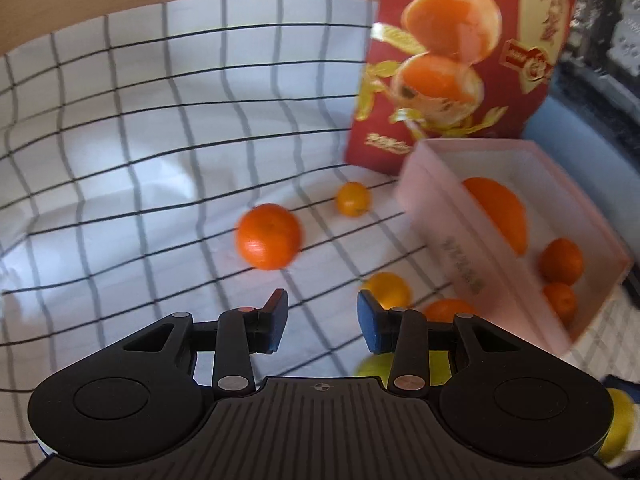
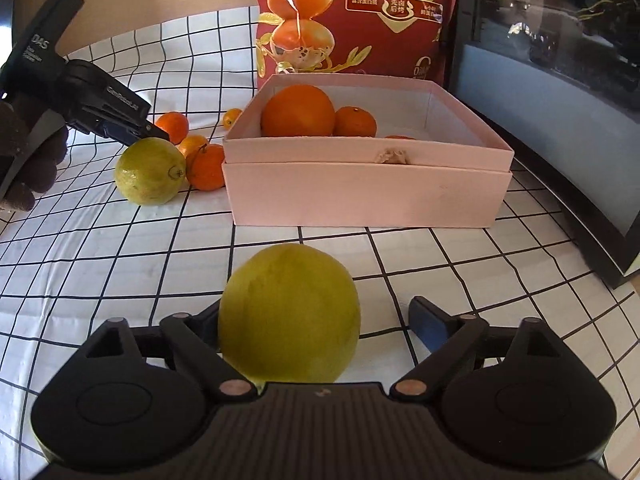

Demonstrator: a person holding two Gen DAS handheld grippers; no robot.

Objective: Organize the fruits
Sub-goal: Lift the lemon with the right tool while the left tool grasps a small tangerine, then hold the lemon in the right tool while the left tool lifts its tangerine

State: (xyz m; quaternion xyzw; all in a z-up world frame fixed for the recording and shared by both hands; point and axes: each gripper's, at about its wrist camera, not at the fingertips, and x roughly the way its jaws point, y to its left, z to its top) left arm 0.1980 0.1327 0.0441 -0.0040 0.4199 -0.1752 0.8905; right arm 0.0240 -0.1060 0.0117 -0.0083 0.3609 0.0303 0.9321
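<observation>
Looking along my left claw (image 1: 322, 322): jaws a little apart, nothing between them, hovering over the checked counter (image 1: 120, 160). A mandarin (image 1: 269, 237) and a small kumquat (image 1: 352, 199) lie ahead; pink box (image 1: 452, 248) at right w/ oranges inside, red bag (image 1: 452, 60) behind it.

Right view: my right claw (image 2: 316, 332) is spread wide, a green fruit (image 2: 289, 314) sits between the jaws on the counter, right pad clear of it, left pad hidden behind it. Box holds a big orange (image 2: 298, 111); another green fruit (image 2: 150, 171) lies left of the box.
</observation>
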